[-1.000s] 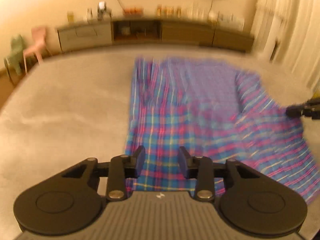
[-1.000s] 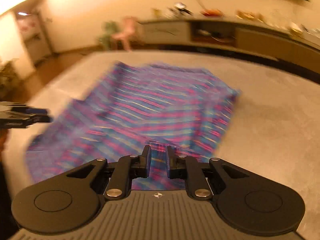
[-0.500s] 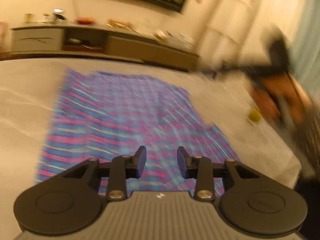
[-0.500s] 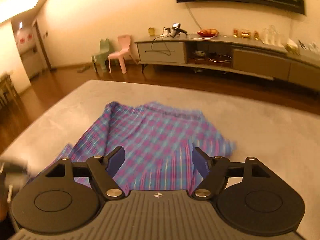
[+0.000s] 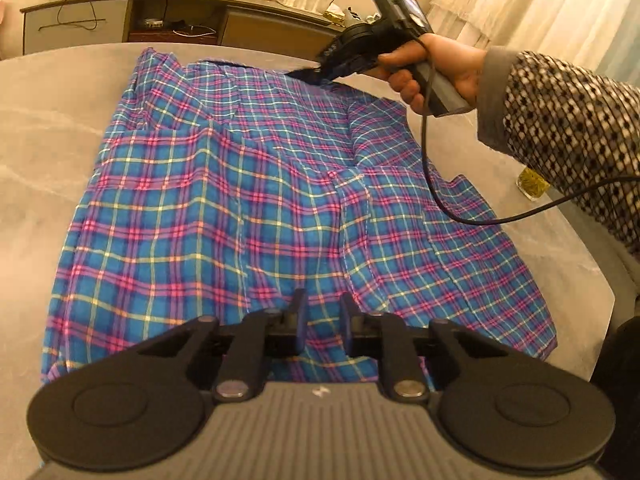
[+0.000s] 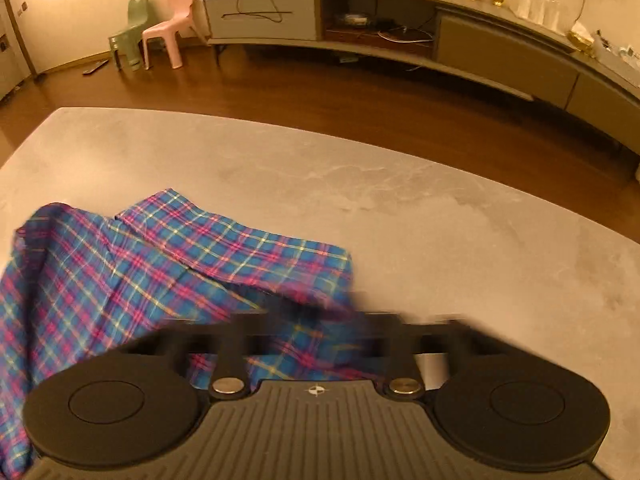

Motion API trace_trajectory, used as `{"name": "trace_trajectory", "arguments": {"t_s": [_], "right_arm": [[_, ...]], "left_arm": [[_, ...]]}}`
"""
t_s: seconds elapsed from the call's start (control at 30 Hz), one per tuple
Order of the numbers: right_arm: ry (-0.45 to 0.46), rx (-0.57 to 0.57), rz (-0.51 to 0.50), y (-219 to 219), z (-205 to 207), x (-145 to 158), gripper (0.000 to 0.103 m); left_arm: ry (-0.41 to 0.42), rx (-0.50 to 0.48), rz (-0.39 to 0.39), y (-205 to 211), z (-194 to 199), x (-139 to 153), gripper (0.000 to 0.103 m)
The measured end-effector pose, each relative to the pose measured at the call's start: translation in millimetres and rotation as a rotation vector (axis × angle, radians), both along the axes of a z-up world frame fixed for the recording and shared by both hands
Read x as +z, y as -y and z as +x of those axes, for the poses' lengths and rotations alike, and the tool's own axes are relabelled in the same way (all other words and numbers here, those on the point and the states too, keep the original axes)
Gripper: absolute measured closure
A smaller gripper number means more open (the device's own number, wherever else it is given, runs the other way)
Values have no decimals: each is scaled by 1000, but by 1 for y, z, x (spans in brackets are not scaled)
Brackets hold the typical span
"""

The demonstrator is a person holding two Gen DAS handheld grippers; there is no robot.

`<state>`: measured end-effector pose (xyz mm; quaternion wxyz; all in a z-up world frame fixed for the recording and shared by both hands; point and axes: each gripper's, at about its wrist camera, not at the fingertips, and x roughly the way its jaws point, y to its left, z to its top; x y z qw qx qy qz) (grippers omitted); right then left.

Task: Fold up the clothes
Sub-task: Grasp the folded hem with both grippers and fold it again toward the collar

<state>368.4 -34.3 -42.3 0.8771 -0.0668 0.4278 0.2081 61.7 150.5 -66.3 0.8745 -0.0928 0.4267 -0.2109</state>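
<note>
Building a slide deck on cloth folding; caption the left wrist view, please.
Left gripper open above plaid shirt on table; right gripper at the collar end.

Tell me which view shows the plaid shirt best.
The left wrist view: nearly the whole plaid shirt lies spread flat on the table. The right wrist view shows only one bunched, partly blurred end of it.

Right black two-finger gripper point(image 6: 320, 316) smeared by motion blur in its own view, fingertips buried in the blue-and-pink plaid cotton shirt point(image 6: 168, 276); open or closed unreadable. Shirt cut off at that view's left edge; in the left view its far tip hides behind shirt collar.
</note>
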Motion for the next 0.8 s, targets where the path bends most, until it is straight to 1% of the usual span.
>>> {"name": "trace_trajectory", "arguments": {"t_s": [0.07, 0.13, 0.2, 0.23, 0.27, 0.33, 0.37, 0.4, 0.47, 0.5, 0.57, 0.63, 0.67, 0.73, 0.8], "right_arm": [[-24, -5, 13, -1, 10, -10, 98], [44, 16, 39, -3, -15, 9, 98], [137, 53, 88, -1, -50, 42, 99], [189, 76, 112, 2, -75, 61, 99], [252, 126, 115, 3, -112, 78, 99], [379, 227, 121, 5, -185, 111, 99], [423, 287, 108, 7, -226, 120, 99], [466, 346, 94, 10, -267, 128, 99], [473, 424, 54, 17, -338, 119, 99], [476, 463, 34, 21, -374, 114, 99], [454, 476, -96, 22, -421, 80, 98], [409, 445, -222, 23, -444, 39, 97], [376, 429, -244, 25, -452, 25, 97], [331, 370, -226, 33, -456, 10, 93], [308, 322, -151, 37, -458, 15, 92]], "left_arm": [[-25, 33, -36, -1, 14, -2, 92], [-43, 89, -77, -6, 20, -2, 93], [-39, 172, -97, -16, 21, -2, 93], [-40, 217, -114, -24, 21, -1, 92], [-48, 264, -152, -34, 21, -1, 92], [-66, 352, -250, -54, 18, -1, 92], [-62, 406, -294, -65, 13, 1, 91], [-49, 463, -320, -76, 7, 3, 91], [-28, 576, -369, -97, -5, 7, 82], [-28, 629, -393, -108, -11, 7, 82], [-40, 712, -451, -126, -22, 5, 82], [-66, 744, -485, -136, -27, 1, 82], [-72, 753, -490, -138, -31, 0, 82], [-73, 753, -489, -142, -38, 0, 82], [-67, 732, -495, -140, -41, 0, 81]]}}
